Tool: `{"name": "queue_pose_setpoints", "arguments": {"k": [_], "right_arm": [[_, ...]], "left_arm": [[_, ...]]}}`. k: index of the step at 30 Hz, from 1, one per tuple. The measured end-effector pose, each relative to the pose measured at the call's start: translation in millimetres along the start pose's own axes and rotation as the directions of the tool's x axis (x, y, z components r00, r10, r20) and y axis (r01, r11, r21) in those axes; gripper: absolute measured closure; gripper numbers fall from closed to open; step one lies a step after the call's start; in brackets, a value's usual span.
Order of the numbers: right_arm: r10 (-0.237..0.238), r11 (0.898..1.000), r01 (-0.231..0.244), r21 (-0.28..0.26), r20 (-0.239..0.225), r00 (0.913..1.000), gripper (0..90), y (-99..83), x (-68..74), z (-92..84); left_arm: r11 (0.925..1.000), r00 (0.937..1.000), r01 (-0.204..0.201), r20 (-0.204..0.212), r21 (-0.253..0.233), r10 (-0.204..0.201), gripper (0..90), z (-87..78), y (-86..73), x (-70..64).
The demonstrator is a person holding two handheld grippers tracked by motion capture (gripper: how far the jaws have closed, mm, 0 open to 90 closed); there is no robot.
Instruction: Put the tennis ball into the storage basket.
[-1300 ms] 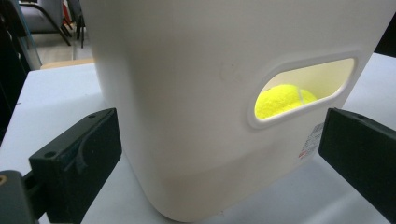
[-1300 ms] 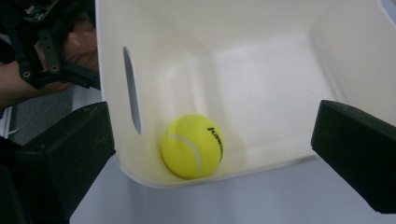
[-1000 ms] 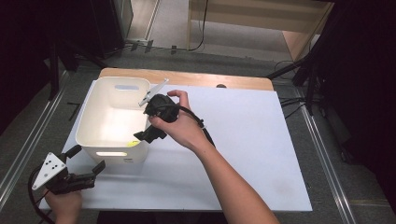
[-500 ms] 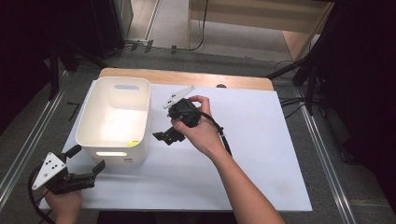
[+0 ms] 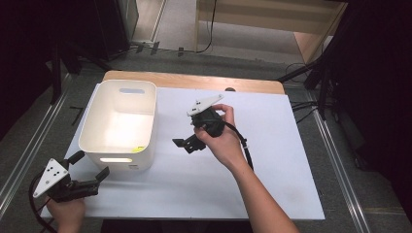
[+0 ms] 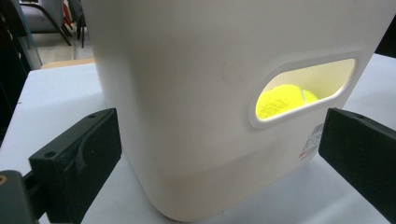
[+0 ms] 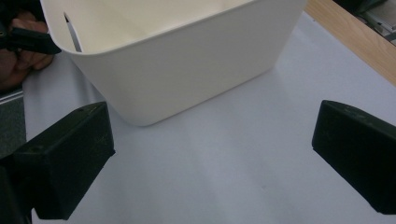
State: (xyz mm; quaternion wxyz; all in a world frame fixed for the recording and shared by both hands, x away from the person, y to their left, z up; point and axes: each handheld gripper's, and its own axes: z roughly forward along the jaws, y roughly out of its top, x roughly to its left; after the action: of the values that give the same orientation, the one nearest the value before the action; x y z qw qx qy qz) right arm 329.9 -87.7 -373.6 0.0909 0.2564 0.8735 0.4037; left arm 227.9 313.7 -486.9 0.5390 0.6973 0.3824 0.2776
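Both grippers are held with jaws spread wide and nothing between them. At the table's near left corner, the left gripper (image 5: pixel 90 171) is aimed at the white bin (image 5: pixel 118 127), just short of its handle slot. Through that slot a yellow ball (image 6: pixel 280 99), apparently a tennis ball, is seen inside. Above the white mat (image 5: pixel 272 160), right of the bin, the right gripper (image 5: pixel 187 144) is held.

Wooden table (image 5: pixel 194 80) covered by a white sheet (image 5: pixel 272 165), with a strip of bare wood exposed along the far edge. A white plastic bin (image 5: pixel 119 124) with a handle slot in its end wall stands on the sheet near the left edge, toward the far-left corner. A yellow tennis ball (image 6: pixel 282 99) lies inside the bin.
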Motion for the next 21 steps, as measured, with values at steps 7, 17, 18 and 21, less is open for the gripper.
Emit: {"name": "queue_pose_setpoints", "arguments": {"k": [7,17,18,21], "right_arm": [[0.026,1.0,-0.025,-0.015,0.02,0.9995,0.0,-15.6,-3.7,-8.0],[0.048,0.999,-0.047,-0.026,0.035,0.9982,0.0,-37.4,-8.2,-17.4],[0.052,0.998,-0.051,-0.026,0.042,0.9978,0.0,-39.7,-8.2,-18.0],[0.059,0.998,-0.058,-0.031,0.048,0.9971,0.0,-46.9,-8.8,-20.2]], "left_arm": [[1.0,1.0,-0.001,0.0,0.001,0.001,0.0,0.0,0.0,-0.1],[1.0,1.0,-0.001,0.0,0.0,0.001,0.0,-0.1,-0.1,0.0],[1.0,1.0,0.001,0.0,0.0,-0.001,0.0,-0.1,0.0,0.0],[1.0,1.0,0.002,0.0,-0.002,-0.002,0.0,-0.1,-0.1,0.0]]}}
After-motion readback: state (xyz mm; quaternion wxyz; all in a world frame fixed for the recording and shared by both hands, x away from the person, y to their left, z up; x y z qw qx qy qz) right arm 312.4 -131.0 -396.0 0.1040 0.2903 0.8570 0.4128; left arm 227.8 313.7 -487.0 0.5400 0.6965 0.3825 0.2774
